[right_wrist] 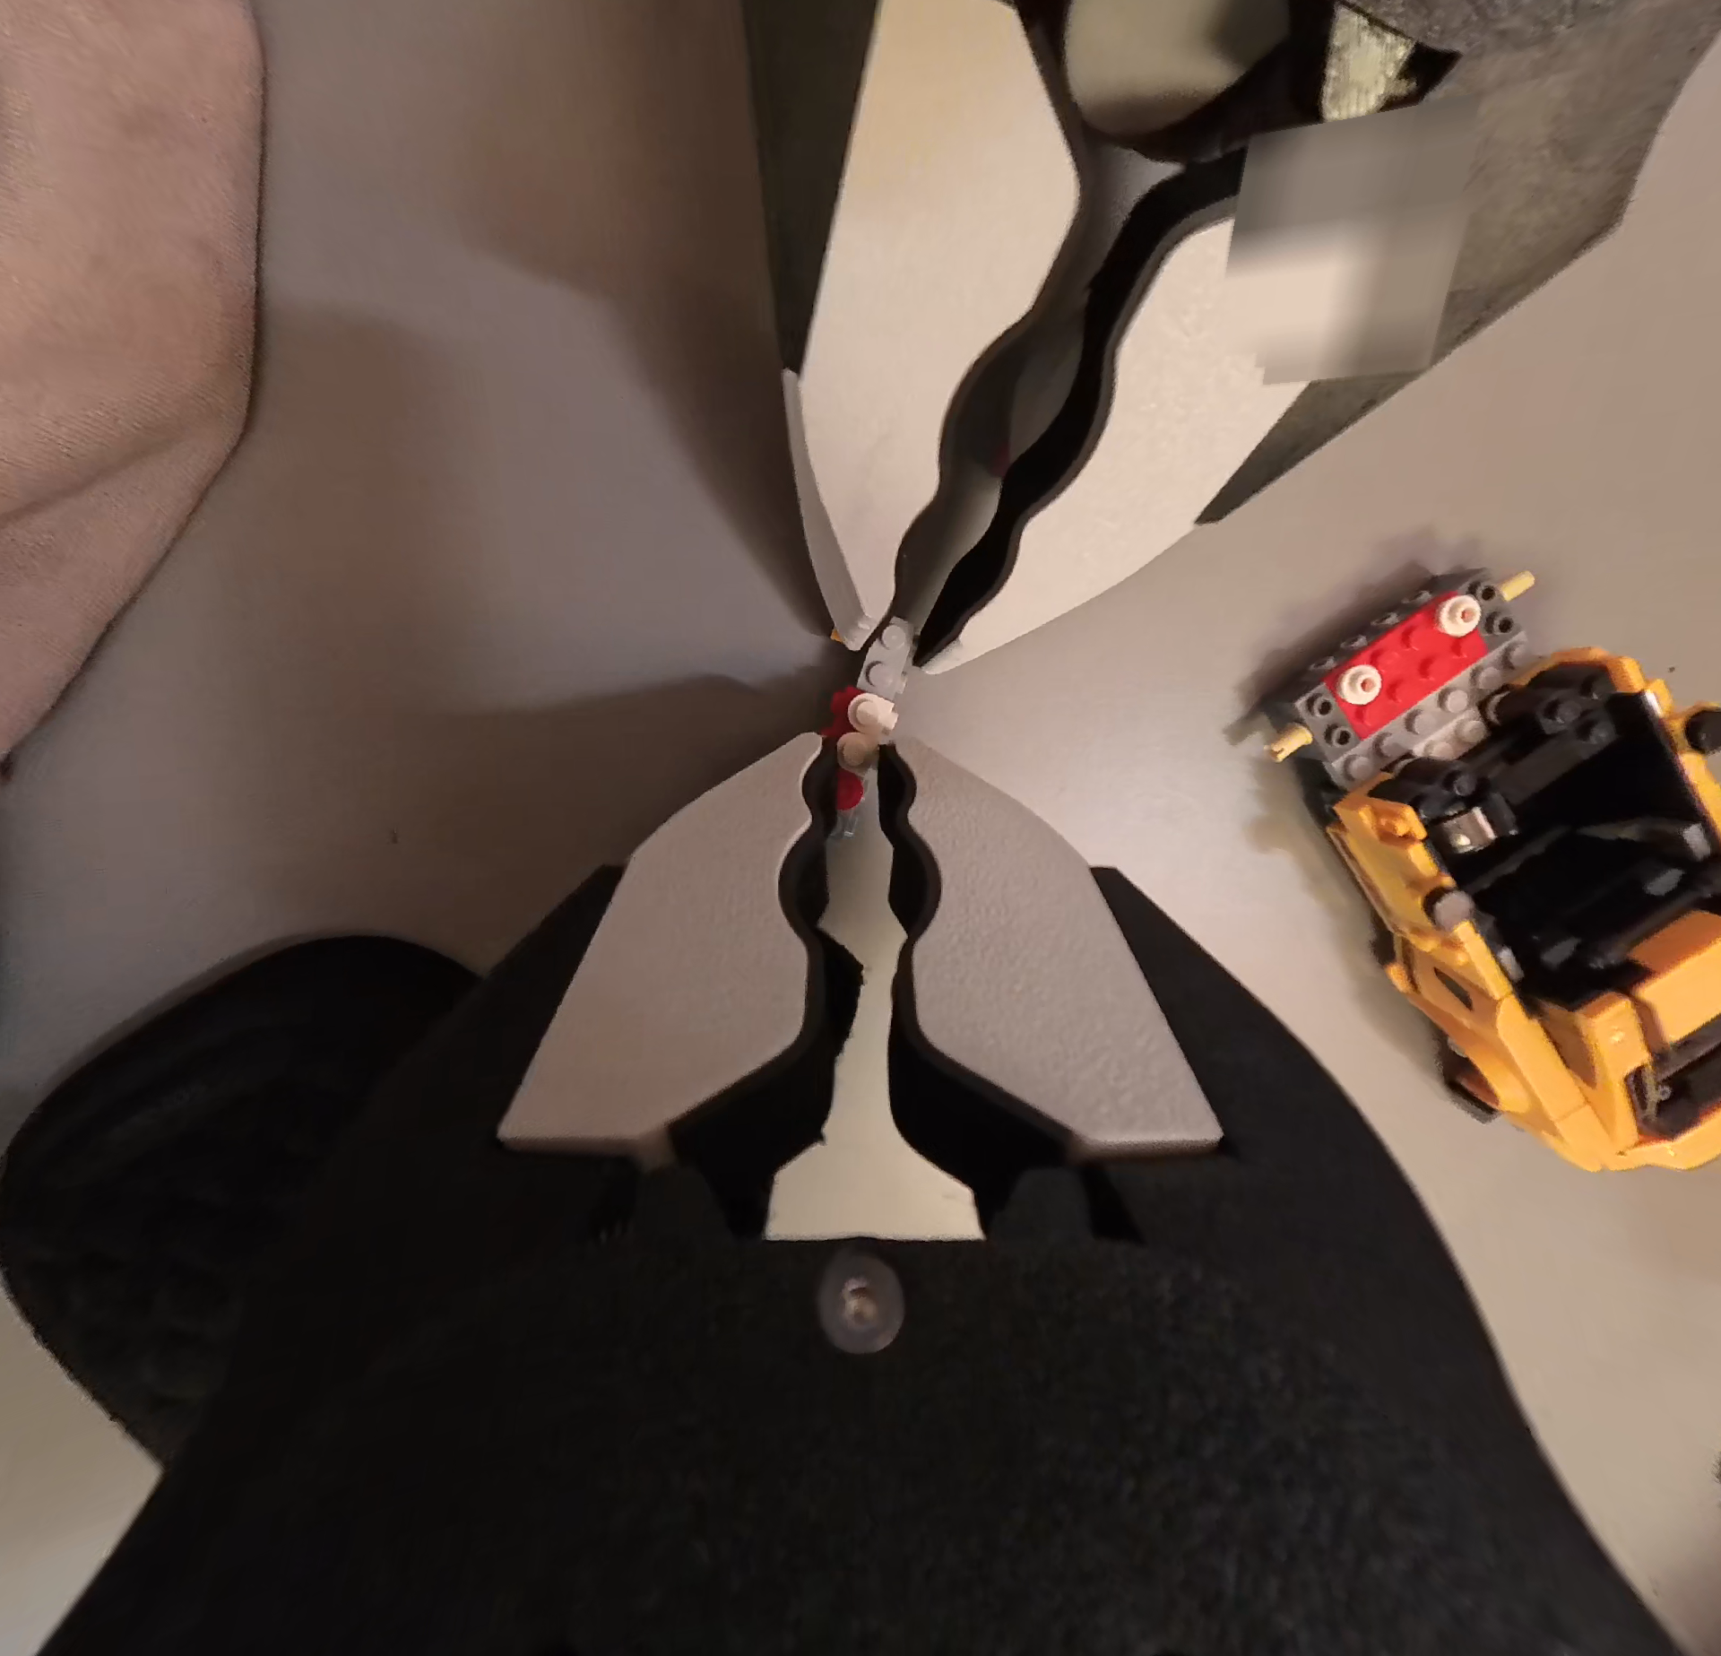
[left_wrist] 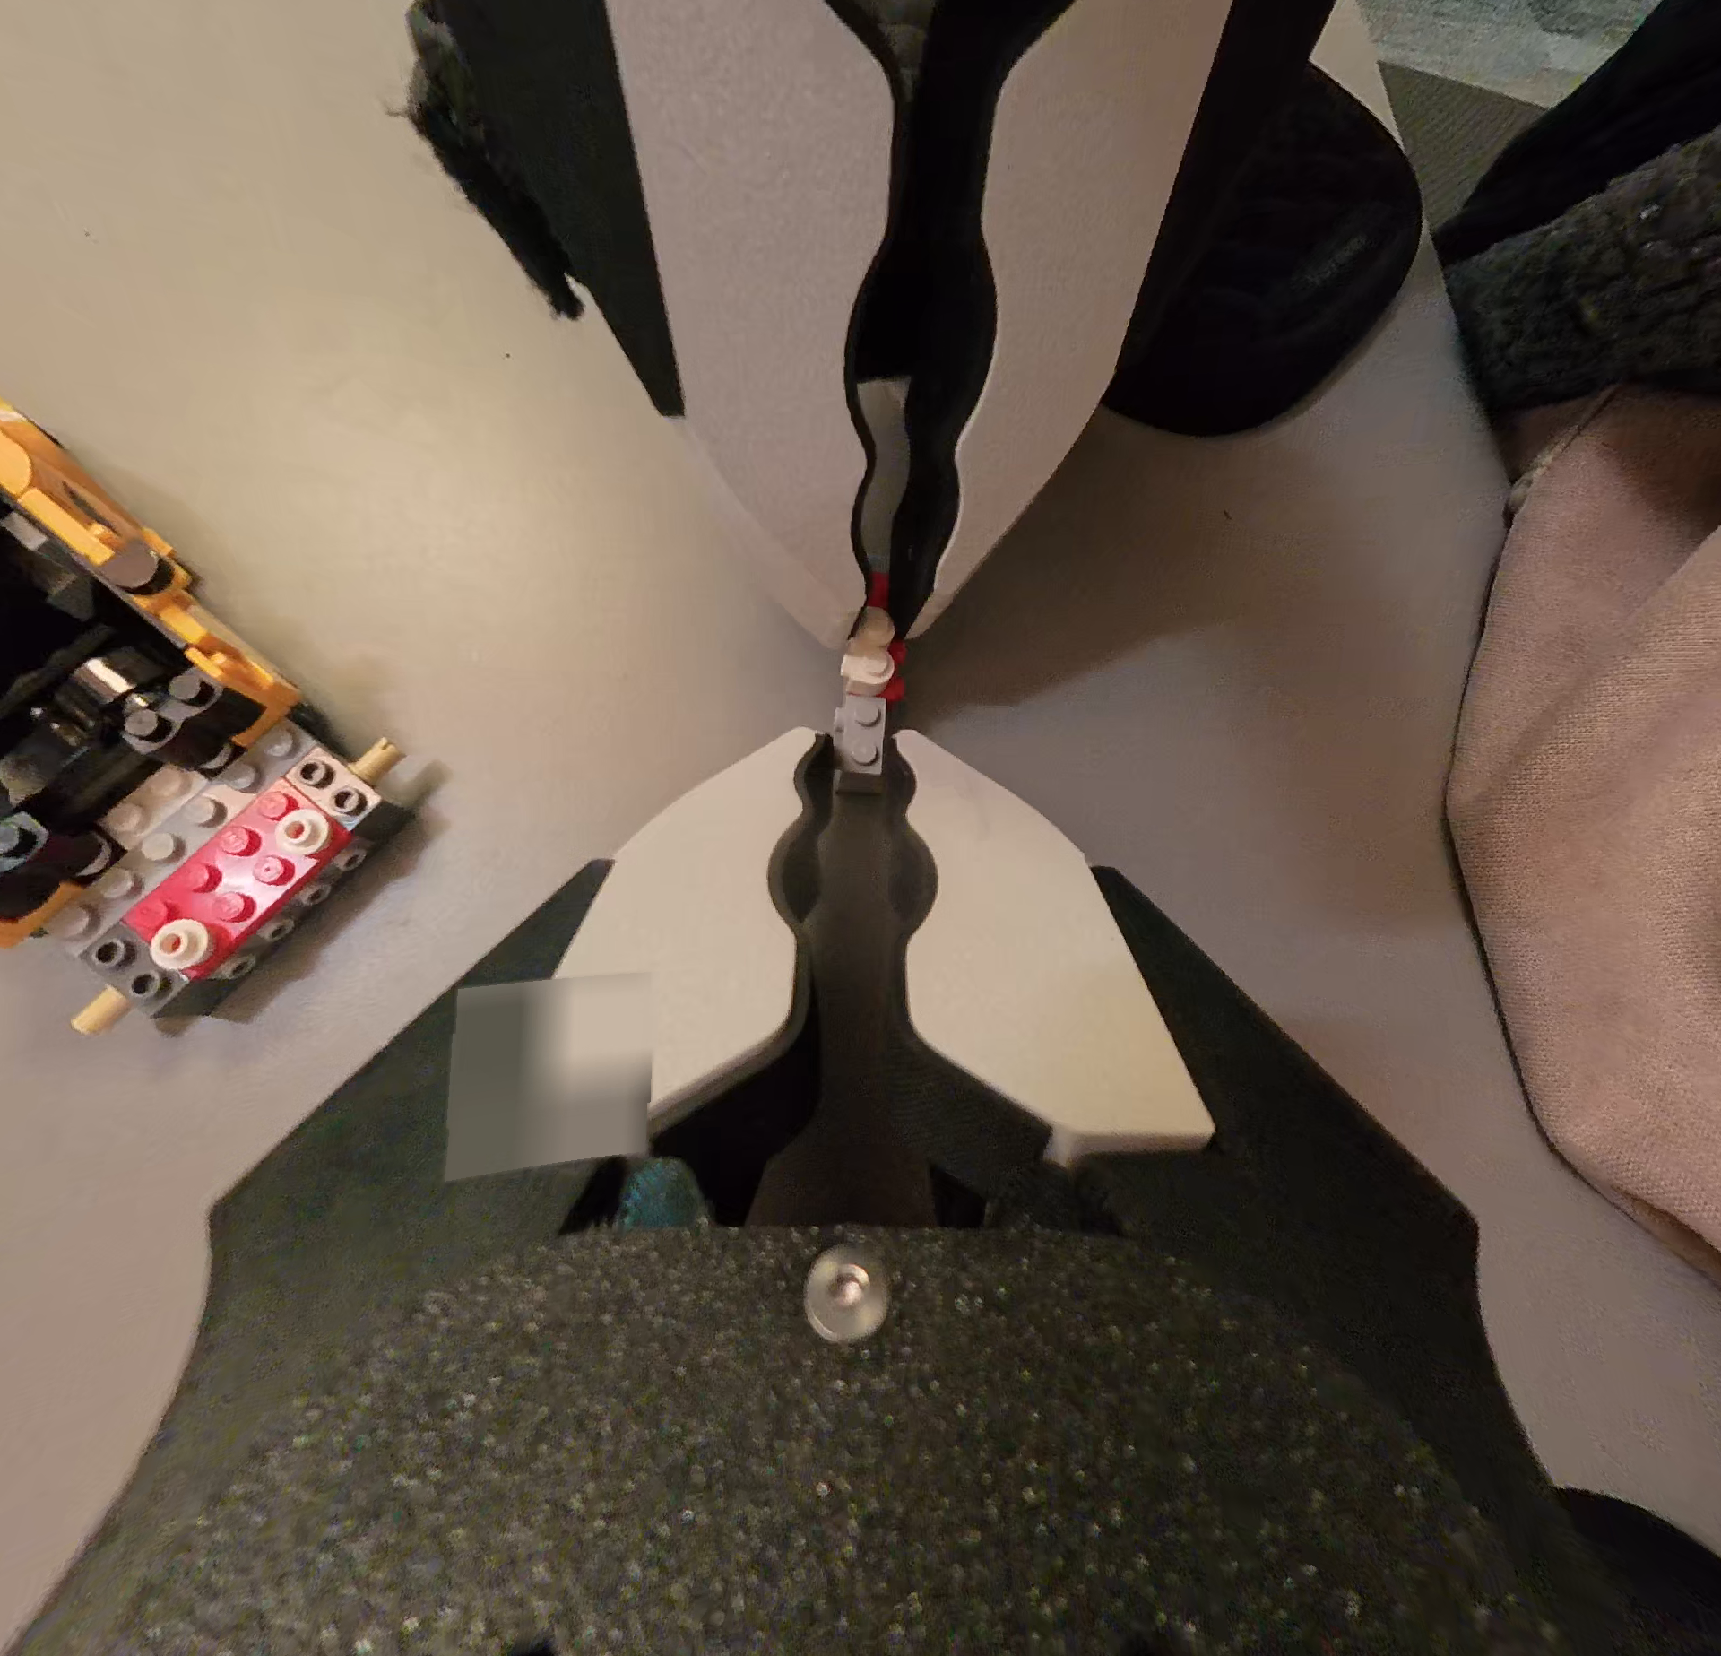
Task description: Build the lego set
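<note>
My left gripper is shut on a small grey plate. My right gripper is shut on a small red and white piece. The two grippers meet tip to tip above the white table. The grey plate and the red and white piece touch end to end between them. The right gripper comes in from the top of the left wrist view, and the left gripper from the top of the right wrist view. A part-built yellow and black lego car with a red plate lies on the table, at the left edge of the left wrist view.
A pink cloth lies along the table's side, also seen in the right wrist view. A round black object sits behind the right gripper. A dark fuzzy item lies by the cloth. Left and right tips are no more than a few centimetres apart.
</note>
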A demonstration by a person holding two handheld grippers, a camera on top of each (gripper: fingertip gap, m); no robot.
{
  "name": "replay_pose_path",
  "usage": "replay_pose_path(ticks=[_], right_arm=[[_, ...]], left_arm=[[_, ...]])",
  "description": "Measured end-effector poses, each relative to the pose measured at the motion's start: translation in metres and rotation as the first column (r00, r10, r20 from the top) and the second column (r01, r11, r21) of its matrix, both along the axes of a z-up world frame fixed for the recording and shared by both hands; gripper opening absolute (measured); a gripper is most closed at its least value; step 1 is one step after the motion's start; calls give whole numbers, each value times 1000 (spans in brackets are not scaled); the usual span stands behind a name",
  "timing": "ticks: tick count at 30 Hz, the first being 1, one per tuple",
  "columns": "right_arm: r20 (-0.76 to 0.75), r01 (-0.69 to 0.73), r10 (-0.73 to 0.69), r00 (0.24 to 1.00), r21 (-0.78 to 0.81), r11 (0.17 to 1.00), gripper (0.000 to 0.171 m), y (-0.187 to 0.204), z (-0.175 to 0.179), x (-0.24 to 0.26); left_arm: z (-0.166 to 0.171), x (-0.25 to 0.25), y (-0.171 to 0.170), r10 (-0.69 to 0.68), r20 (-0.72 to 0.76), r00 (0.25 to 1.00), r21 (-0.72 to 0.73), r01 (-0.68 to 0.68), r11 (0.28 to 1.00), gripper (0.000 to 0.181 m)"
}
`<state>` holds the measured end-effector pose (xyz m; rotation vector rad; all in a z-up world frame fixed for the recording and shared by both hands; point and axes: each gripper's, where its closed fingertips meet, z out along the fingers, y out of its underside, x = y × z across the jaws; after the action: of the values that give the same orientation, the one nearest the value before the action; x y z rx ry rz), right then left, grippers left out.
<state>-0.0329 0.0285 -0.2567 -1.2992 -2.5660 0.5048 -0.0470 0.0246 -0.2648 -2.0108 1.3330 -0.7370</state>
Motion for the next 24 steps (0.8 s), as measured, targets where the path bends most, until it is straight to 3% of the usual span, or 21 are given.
replay_pose_path(ticks=[10, 15, 24], right_arm=[[-6, 282, -282, 959, -40, 959, 14, 3, 2, -9], [-3, 246, -246, 969, -17, 969, 9, 1, -2, -10], [-38, 10, -8, 999, 54, 998, 8, 1, -2, -10]], left_arm=[[0, -1, 2, 27, -14, 1000, 3, -27, 1000, 10], [0, -2, 2, 28, -19, 999, 7, -27, 1000, 10], [-1, -2, 2, 10, -17, 1000, 11, -10, 1000, 10]])
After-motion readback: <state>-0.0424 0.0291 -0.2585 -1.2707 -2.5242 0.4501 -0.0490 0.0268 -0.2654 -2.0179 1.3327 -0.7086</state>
